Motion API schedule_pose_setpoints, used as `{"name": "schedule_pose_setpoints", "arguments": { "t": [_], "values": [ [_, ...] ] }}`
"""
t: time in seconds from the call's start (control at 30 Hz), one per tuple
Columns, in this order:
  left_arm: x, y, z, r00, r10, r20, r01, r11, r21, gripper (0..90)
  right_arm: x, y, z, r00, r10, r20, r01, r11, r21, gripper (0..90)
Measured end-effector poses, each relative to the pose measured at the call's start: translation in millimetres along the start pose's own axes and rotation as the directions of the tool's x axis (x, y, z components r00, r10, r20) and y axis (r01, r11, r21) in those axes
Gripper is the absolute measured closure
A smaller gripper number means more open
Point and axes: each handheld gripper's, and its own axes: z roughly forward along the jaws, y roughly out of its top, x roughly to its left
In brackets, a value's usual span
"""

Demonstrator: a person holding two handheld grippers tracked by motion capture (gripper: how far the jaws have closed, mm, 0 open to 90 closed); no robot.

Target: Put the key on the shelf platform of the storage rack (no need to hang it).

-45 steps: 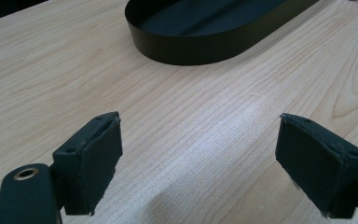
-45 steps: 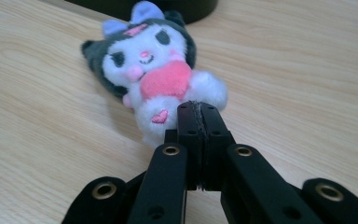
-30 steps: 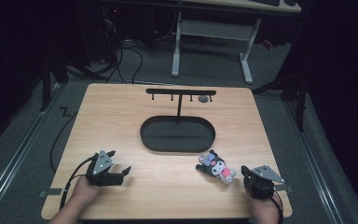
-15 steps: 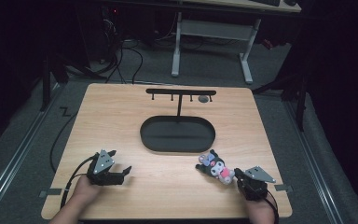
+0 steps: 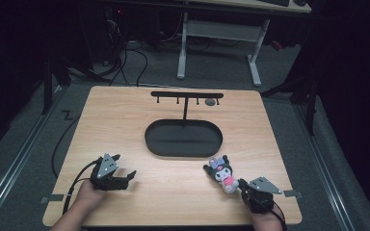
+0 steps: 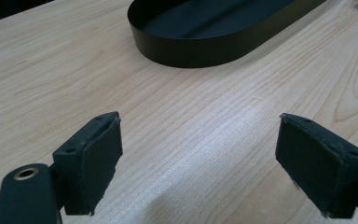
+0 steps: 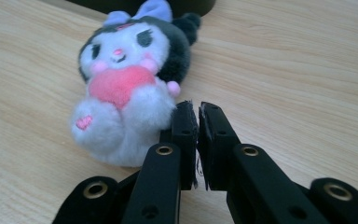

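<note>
Resting near the worktop's front-right corner, the plush toy (image 5: 221, 174) lies just beside the right gripper (image 7: 196, 116), whose jaws are nearly together; they should part before straddling its body; the left gripper (image 5: 124, 176) waits wide apart.

Your tabletop (image 5: 125, 125) is pale wood with rounded corners and visible grain. A black oval tray (image 5: 183, 138) sits directly on it at the centre, with a black T-shaped rack (image 5: 186, 96) standing at the tray's far rim. Near your right edge a plush toy (image 5: 221, 173) lies on its back on the wood, just beside the tray's near right curve but apart from it.
</note>
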Motion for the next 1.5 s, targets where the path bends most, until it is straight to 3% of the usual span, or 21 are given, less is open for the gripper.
{"name": "schedule_pose_setpoints", "arguments": {
  "t": [0.1,0.4,0.73,0.8,1.0,1.13,1.27,1.3,1.37,1.5],
  "values": [
    [0.0,-0.1,-0.1,1.0000,0.001,0.001,-0.001,1.0000,0.001,15.4,4.4,1.1,0.9,0.9998,-0.018,-0.012,0.017,1.000,-0.003,84.6],
    [-0.4,-0.1,0.0,1.0000,0.003,0.000,-0.003,1.0000,0.002,15.4,-4.0,0.7,-1.4,0.9998,0.016,0.012,-0.016,1.000,-0.016,83.9],
    [-0.6,-0.3,0.3,1.0000,0.003,-0.002,-0.003,1.0000,0.004,15.4,-10.7,-0.4,3.0,0.9983,0.047,0.034,-0.047,0.999,0.010,69.7],
    [-1.0,-0.6,0.1,1.0000,0.006,-0.001,-0.006,1.0000,0.006,15.4,-10.2,1.5,8.8,0.9979,0.056,0.032,-0.058,0.997,0.052,62.3],
    [-0.7,-1.1,-0.4,1.0000,0.005,0.004,-0.005,1.0000,0.004,15.4,-13.0,13.6,11.4,0.9976,0.053,0.044,-0.059,0.989,0.133,55.6],
    [-0.4,-0.9,-0.6,1.0000,0.002,0.007,-0.002,1.0000,0.001,15.4,-23.4,31.3,5.1,0.9961,0.072,0.052,-0.082,0.972,0.221,50.9],
    [-0.3,-0.9,-0.5,1.0000,0.001,0.005,-0.001,1.0000,0.000,15.4,-27.5,39.1,3.3,0.9940,0.095,0.055,-0.106,0.961,0.255,48.1],
    [-0.5,-0.8,-0.5,1.0000,0.001,0.004,-0.001,1.0000,-0.001,15.4,-29.4,44.1,3.2,0.9932,0.108,0.043,-0.116,0.950,0.289,44.1],
    [-0.6,-0.8,-0.5,1.0000,0.003,0.004,-0.003,1.0000,0.000,15.4,-29.9,45.5,3.3,0.9939,0.102,0.043,-0.110,0.948,0.299,43.8],
    [-0.9,-0.9,-0.7,1.0000,0.005,0.003,-0.005,1.0000,0.002,15.4,-30.1,54.4,4.1,0.9962,0.074,0.045,-0.086,0.926,0.367,41.9]
  ]
}}
